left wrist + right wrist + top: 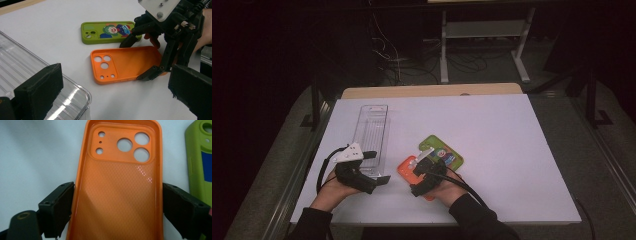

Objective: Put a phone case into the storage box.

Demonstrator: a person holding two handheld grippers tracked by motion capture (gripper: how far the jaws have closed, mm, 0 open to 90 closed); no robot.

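An orange phone case (117, 195) lies hollow side up on the white table (492, 140), camera holes at its far end. My right gripper (117, 212) straddles its near half, one black pad against each long side, shut on it. From the left gripper view, the right gripper (138, 58) reaches down over the orange case (125, 62). A green phone case (444, 150) with a cartoon print lies just beyond, flat on the table. My left gripper (374, 167) stands open at the near end of a clear plastic tray (372, 127).
The clear ribbed tray (15, 62) runs lengthwise at the left. The green case (198, 165) sits close to the right pad's outer side. White table surface stretches to the right and far side. A table frame and cables stand on the floor beyond the far edge.
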